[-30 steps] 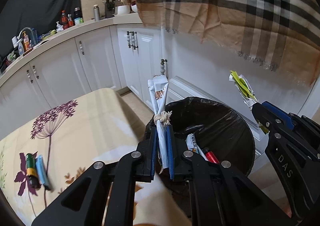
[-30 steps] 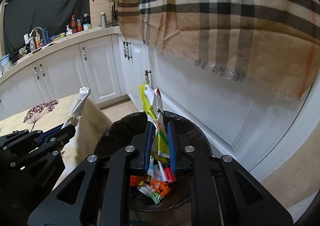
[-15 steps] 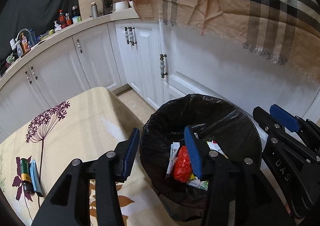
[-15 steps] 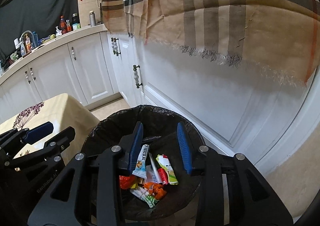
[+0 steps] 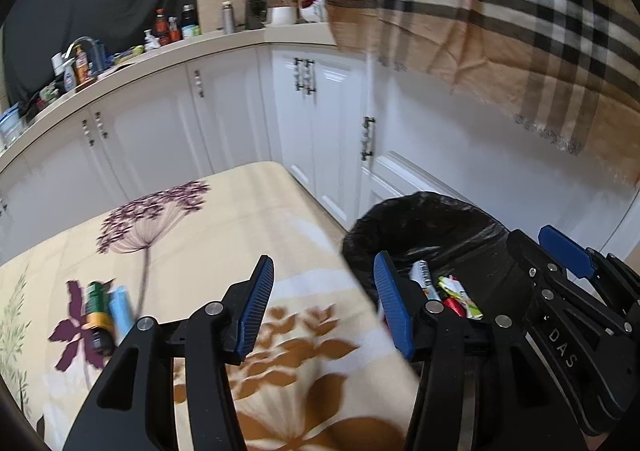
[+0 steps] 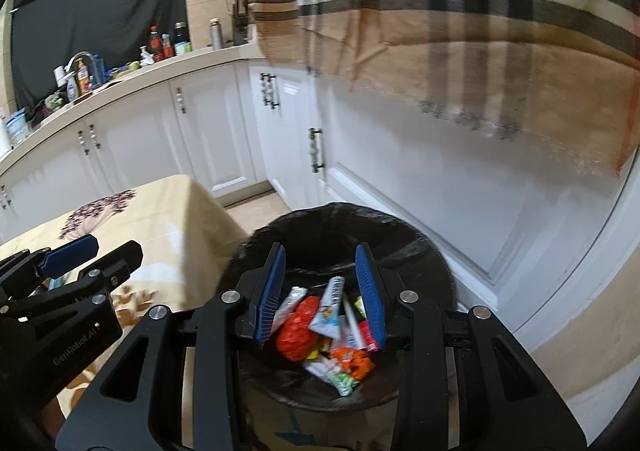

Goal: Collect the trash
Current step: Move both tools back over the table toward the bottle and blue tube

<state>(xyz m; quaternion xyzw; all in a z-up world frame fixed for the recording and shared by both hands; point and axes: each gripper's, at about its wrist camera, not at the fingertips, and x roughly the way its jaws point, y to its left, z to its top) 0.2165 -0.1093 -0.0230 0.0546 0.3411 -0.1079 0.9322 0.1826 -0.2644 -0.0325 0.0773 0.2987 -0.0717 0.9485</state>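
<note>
A bin with a black liner (image 6: 416, 247) stands on the floor beside the table and holds several wrappers (image 6: 326, 309). It also shows in the left wrist view (image 5: 424, 219). My right gripper (image 6: 322, 293) is open and empty right above the bin. My left gripper (image 5: 324, 305) is open and empty over the table's right edge, beside the bin. A green and yellow tube (image 5: 96, 311) and a light blue wrapper (image 5: 120, 309) lie together on the floral tablecloth (image 5: 200, 235), to the left of the left gripper.
White kitchen cabinets (image 5: 224, 119) run behind the table and bin. A plaid cloth (image 5: 500, 19) hangs over the counter above the bin. Bottles and a tap (image 5: 80, 51) stand on the far counter.
Both grippers opened and let their wrappers fall into the bin. The left gripper has since swung left, over the table edge.
</note>
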